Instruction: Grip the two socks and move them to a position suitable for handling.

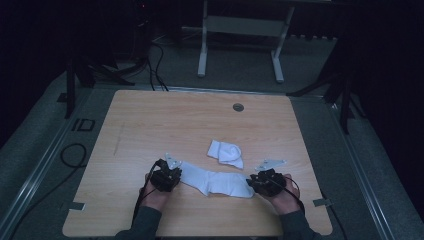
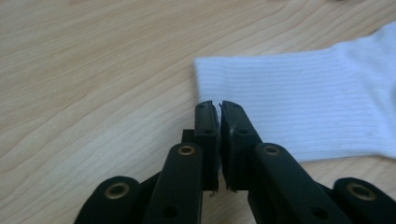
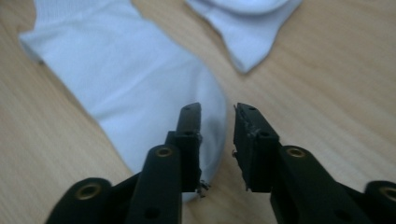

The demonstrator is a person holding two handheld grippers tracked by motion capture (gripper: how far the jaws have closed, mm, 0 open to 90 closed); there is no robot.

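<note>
Two socks on tabletop (image 1: 150, 125): flat sock (image 1: 215, 182), bundled sock (image 1: 226, 153). Left tool (image 2: 219, 105) pressed together at cuff, gripping nothing; right tool (image 3: 217, 109) apart at toe. Likely pre-grasp; needs both ends pinched.

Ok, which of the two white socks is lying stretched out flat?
The long sock between the two tools, nearer the person. The other sock, farther back, is folded into a small bundle.

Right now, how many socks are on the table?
2. One white sock lies flat and stretched out between the left hand-held gripper and the right hand-held gripper. A second, folded sock sits just behind it, nearer the table's middle. None looks hidden.
</note>
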